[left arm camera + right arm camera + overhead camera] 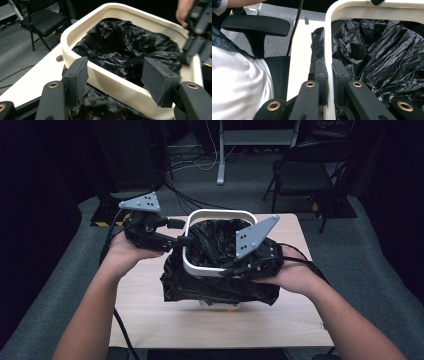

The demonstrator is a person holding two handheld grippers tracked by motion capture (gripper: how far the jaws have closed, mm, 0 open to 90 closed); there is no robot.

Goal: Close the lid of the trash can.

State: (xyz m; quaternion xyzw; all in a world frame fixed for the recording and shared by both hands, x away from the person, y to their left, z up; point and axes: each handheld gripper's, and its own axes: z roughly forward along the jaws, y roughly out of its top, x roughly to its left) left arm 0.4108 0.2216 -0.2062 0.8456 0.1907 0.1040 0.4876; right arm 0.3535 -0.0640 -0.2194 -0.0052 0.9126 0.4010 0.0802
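White bin (197,265), lined with black bag (212,242), stood mid-table (150,320); bag edge draped over near side. Right gripper (329,72) clamped narrow on near rim, one jaw outside, one inside against bag. Left gripper (113,75) gaped wide across left rim, pads not pressing. Chair (305,170) beyond, well apart.

Bare table (150,317) near and left is passable. White bin rim (218,213) and black bag (215,287) block centre; chair (305,170) stands far right.
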